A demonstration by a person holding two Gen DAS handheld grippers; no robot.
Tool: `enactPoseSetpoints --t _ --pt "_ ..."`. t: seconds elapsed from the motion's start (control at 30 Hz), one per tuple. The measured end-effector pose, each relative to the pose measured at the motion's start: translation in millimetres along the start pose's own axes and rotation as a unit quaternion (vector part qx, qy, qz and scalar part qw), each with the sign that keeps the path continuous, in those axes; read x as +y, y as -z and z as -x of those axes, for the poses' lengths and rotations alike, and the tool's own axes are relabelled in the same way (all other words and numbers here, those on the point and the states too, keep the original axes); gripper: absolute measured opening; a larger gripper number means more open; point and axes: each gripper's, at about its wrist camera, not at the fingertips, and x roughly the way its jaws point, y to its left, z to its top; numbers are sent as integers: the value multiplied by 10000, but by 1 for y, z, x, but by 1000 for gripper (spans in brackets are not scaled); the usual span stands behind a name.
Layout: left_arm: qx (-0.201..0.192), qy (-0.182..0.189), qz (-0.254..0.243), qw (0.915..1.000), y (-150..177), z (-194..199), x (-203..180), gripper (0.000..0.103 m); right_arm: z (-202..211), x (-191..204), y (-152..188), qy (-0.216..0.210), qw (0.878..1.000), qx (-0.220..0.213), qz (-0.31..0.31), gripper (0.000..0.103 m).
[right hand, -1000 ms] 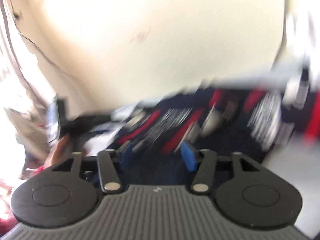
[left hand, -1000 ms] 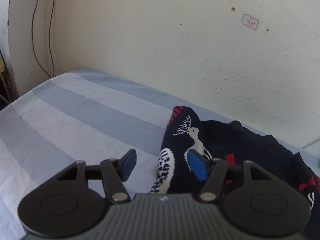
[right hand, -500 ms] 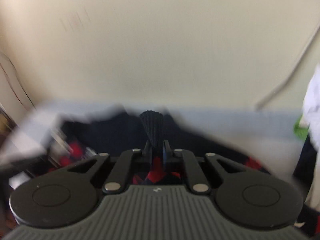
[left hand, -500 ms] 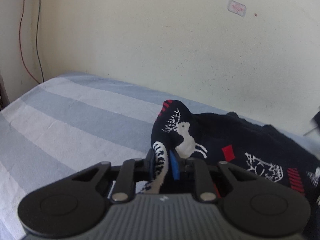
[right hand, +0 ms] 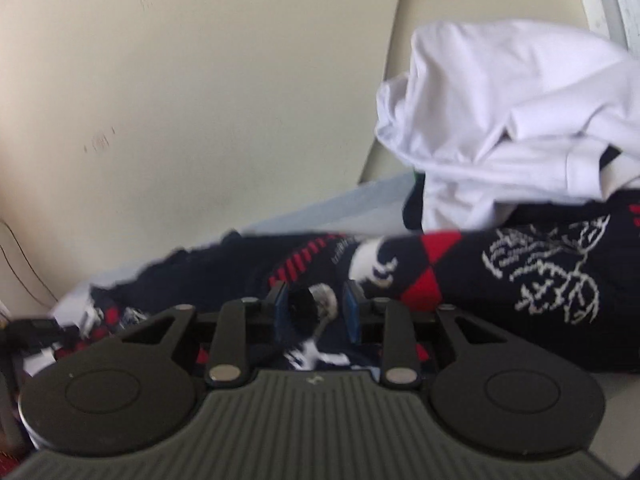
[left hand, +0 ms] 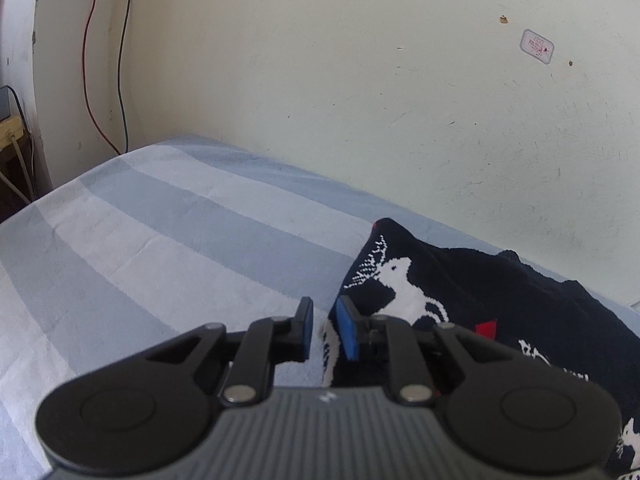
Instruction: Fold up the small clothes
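A navy knitted sweater with white deer and red marks lies crumpled on the striped bed, to the right in the left wrist view. My left gripper stands narrow at the sweater's left edge, with the hem caught between its blue pads. In the right wrist view the same sweater spreads across the middle. My right gripper has its jaws opening, and a bunched fold of the sweater sits loosely between them.
The bed's blue-and-white striped sheet stretches to the left. A cream wall rises directly behind the bed, with red and black wires at the left corner. A heap of white cloth rests on dark clothing at the right.
My left gripper closed from wide onto the sweater's edge and has stayed there. My right gripper pinched a fold shut, then parted its jaws and swung toward the white heap.
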Motion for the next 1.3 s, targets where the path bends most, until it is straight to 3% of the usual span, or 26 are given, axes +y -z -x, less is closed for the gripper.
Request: enactPoseSetpoints --t 0.13,0.27,0.37,0.43,0.5,0.6,0.67,0.73,0.83,0.87,1.13,1.2,1.3 --pt "23 36 59 10000 0 2 1 19 -3 53 -9 -486 9979 0 430 37" --pt "45 44 102 9999 0 1 2 22 -21 113 13 -920 9876 758 1021 39" --pt "59 55 109 9999 0 0 3 22 -30 121 28 -558 9814 949 1576 42" --pt "59 37 97 9999 0 1 2 22 -38 116 24 -147 9789 923 1819 50" --pt "57 29 68 10000 0 0 1 22 -45 105 15 186 9751 906 2017 64" --pt "56 16 42 10000 1 1 0 24 -58 90 8 638 9643 1271 2233 65" --pt "58 -28 10 10000 1 1 -3 28 -55 84 11 542 9641 1321 2239 65" --pt "57 -75 -70 9999 2 0 -5 32 -49 86 16 478 9600 1274 2448 55" --pt "20 -161 -237 9996 3 1 -9 32 -38 91 24 474 9504 1134 2859 12" --pt "5 -202 -300 9993 4 1 -11 32 -37 95 25 508 9480 1121 2935 8" --pt "-86 -359 -621 9974 6 0 -20 39 -24 121 3 1069 9259 -202 3619 8" --pt "-92 -398 -658 9970 7 0 -22 39 -37 117 2 1184 9238 -65 3641 11" --pt "-83 -400 -648 9971 7 0 -21 39 -76 100 17 1395 9188 956 3567 29"
